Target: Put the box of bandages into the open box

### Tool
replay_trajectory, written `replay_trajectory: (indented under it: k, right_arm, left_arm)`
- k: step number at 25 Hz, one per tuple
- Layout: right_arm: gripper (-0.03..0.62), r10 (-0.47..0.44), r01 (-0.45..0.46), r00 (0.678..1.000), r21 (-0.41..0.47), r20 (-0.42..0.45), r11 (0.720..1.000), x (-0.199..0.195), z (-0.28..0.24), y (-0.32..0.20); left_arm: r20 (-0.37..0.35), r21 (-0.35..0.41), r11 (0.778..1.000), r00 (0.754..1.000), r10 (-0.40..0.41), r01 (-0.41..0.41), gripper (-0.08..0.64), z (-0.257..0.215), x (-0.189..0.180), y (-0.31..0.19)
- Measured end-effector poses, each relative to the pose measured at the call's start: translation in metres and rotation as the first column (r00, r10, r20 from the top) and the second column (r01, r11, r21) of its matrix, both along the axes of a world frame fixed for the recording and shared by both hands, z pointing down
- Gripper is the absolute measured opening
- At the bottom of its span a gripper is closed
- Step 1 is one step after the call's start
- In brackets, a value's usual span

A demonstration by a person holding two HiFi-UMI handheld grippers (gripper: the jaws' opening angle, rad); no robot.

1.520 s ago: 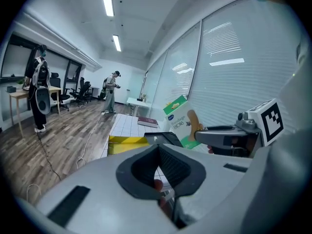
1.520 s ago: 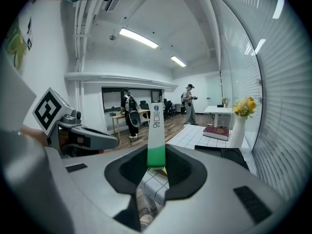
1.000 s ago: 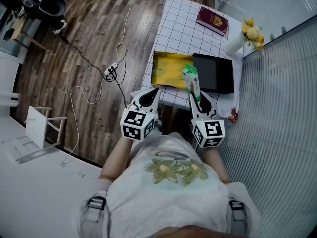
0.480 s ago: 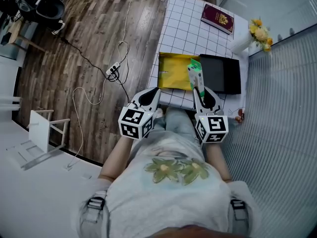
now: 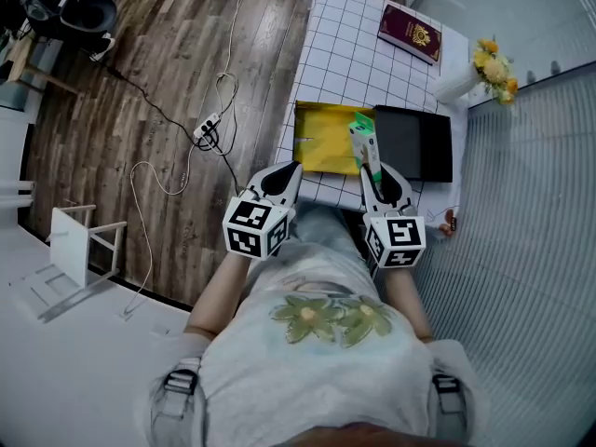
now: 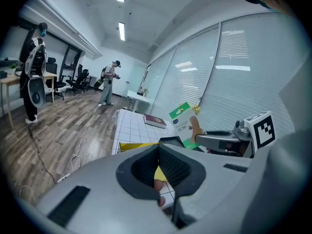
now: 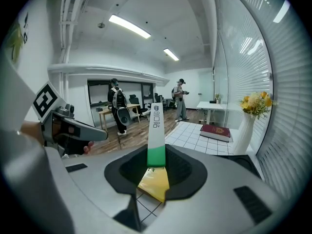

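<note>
The bandage box (image 5: 361, 142), green and white, stands upright in my right gripper (image 5: 370, 168), whose jaws are shut on its lower end. It hangs over the right edge of the open yellow box (image 5: 321, 138) on the grid-patterned table (image 5: 345, 63). In the right gripper view the bandage box (image 7: 156, 130) rises from between the jaws, with the yellow box (image 7: 155, 183) below. The left gripper view shows the bandage box (image 6: 184, 123) from the side. My left gripper (image 5: 291, 170) hovers at the table's near edge, left of the yellow box, jaws slightly apart and empty.
A black lid (image 5: 414, 142) lies right of the yellow box. A dark red book (image 5: 410, 33) and a vase of flowers (image 5: 484, 68) sit farther back. On the wooden floor to the left are a power strip with cables (image 5: 207, 128) and a white chair (image 5: 79, 236).
The head view has shifted a little. The right gripper still holds the bandage box by the yellow box's right edge, and the left gripper has hardly moved.
</note>
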State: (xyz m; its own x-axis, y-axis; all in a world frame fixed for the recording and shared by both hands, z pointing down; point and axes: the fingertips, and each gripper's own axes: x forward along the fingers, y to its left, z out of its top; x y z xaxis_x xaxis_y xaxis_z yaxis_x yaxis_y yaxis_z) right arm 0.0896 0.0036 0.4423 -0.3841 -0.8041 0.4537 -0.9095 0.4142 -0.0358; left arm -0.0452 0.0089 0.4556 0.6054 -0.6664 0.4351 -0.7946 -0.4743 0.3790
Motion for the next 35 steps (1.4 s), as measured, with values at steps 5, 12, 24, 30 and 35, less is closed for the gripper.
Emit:
replay_trajectory:
  k: [5,12,24,30,35]
  right_arm:
    - [0.086,-0.028,0.028,1.0,-0.014,-0.005,1.0,-0.002,0.011,-0.019]
    - [0.086,-0.047,0.045,0.999,-0.07,-0.021,0.997,-0.003,0.036,-0.043]
    - [0.086,-0.059,0.047,0.996,-0.154,-0.069,0.987,-0.009,0.073,-0.067]
    - [0.086,-0.078,0.06,0.993,-0.181,-0.089,0.982,-0.011,0.083,-0.073]
    - [0.086,-0.089,0.068,0.992,-0.208,-0.093,0.976,-0.013,0.093,-0.078]
  left_arm:
    - [0.003,-0.009,1.0,1.0,-0.016,0.016,0.007,0.009,0.001,-0.021]
    - [0.026,-0.041,0.999,1.0,-0.003,0.004,0.008,0.017,0.0,-0.041]
    - [0.034,-0.07,0.998,0.999,0.007,-0.005,0.008,0.027,-0.009,-0.08]
    - [0.03,-0.092,0.996,1.0,0.002,0.0,0.008,0.037,-0.012,-0.092]
    - [0.029,-0.11,0.994,1.0,0.01,-0.007,0.006,0.044,-0.01,-0.098]
